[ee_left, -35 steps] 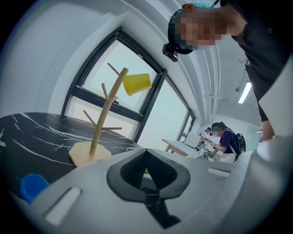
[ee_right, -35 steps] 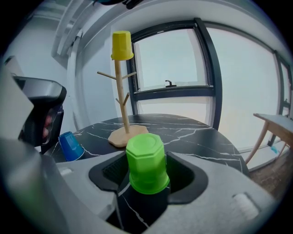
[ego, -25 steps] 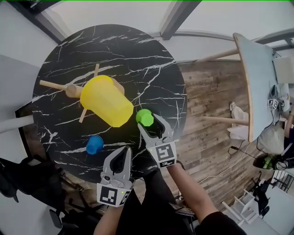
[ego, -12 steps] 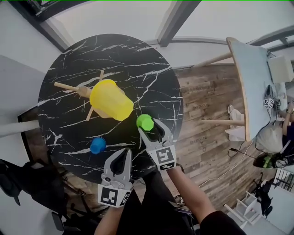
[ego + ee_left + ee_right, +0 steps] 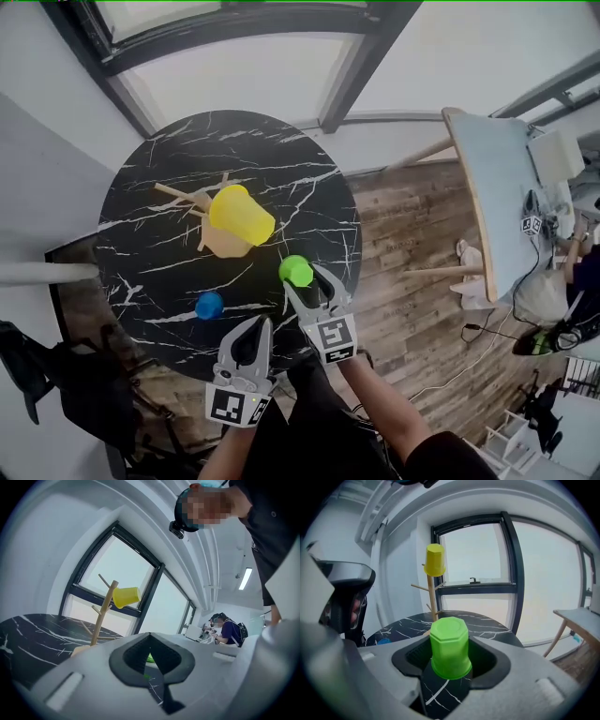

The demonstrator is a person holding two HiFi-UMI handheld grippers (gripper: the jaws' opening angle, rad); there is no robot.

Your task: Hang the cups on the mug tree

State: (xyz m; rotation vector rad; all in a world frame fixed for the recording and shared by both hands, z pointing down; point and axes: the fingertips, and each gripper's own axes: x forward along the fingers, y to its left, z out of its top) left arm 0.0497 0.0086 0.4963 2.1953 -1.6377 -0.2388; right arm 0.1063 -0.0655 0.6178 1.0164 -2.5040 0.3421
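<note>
The blue cup [image 5: 209,305] was left on the table [image 5: 309,178], just ahead-left of the left gripper [image 5: 258,326], whose jaws were pressed together w/ nothing between them, prob. kept free in reserve. Further ahead, betw. both tongs, the mug tree [image 5: 192,199] was seen w/ the yellow cup [image 5: 242,214] hung on an upper peg. The right gripper [image 5: 302,281] was clamped on the green cup [image 5: 450,646] by its sides. Its long axis was kept approx. vertical, base up, mouth down, presumably so it could be dropped over a peg.
</note>
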